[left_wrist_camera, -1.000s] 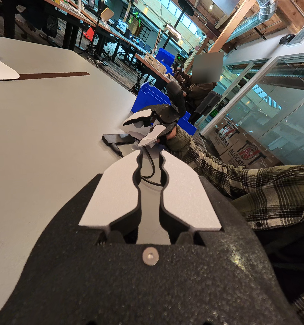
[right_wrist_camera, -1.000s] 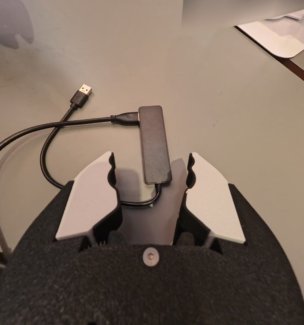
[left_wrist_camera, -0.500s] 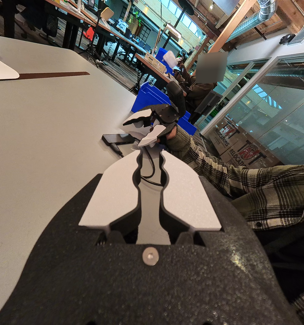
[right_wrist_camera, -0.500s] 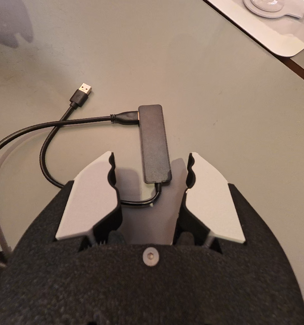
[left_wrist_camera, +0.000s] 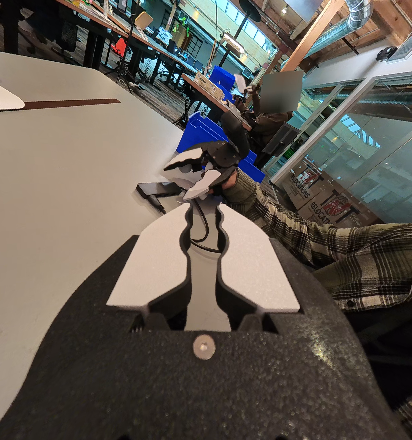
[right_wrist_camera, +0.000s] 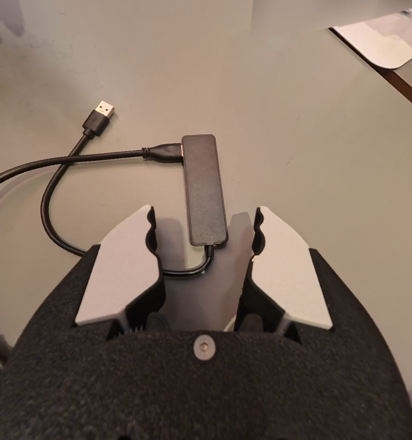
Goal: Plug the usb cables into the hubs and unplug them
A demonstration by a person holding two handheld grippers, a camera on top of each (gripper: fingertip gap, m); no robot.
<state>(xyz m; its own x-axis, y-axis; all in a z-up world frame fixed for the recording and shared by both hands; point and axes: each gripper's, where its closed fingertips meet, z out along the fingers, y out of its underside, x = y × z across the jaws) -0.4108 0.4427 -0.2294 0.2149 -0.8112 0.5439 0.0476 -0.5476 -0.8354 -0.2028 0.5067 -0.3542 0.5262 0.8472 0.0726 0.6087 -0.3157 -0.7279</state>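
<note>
A slim black USB hub [right_wrist_camera: 203, 190] lies on the grey table [right_wrist_camera: 295, 142]. A black cable's plug [right_wrist_camera: 163, 152] sits in its left side port near the far end. The hub's own lead leaves the near end, loops left and ends in a loose USB plug [right_wrist_camera: 100, 117]. My right gripper [right_wrist_camera: 205, 207] is open, its fingers either side of the hub's near end without touching it. In the left wrist view the hub [left_wrist_camera: 158, 188] lies under the right gripper [left_wrist_camera: 176, 182]. My left gripper [left_wrist_camera: 203, 207] is narrowly open and empty, with the lead [left_wrist_camera: 206, 228] on the table beyond it.
A white mat [right_wrist_camera: 390, 47] and a brown strip [left_wrist_camera: 69, 103] lie at the table's far side. A white cable [right_wrist_camera: 0, 197] runs off to the left. Blue bins [left_wrist_camera: 200, 135] stand past the table's edge. A plaid sleeve [left_wrist_camera: 319, 242] reaches in from the right. The left gripper's tips are roughly 25 cm from the right gripper's. My right gripper is the nearer one to the loose USB plug [right_wrist_camera: 100, 117]: about 10 cm, against 15 cm.
Both grippers, the hub and the cables stand as before. Only a person at a desk in the background has moved an arm.
</note>
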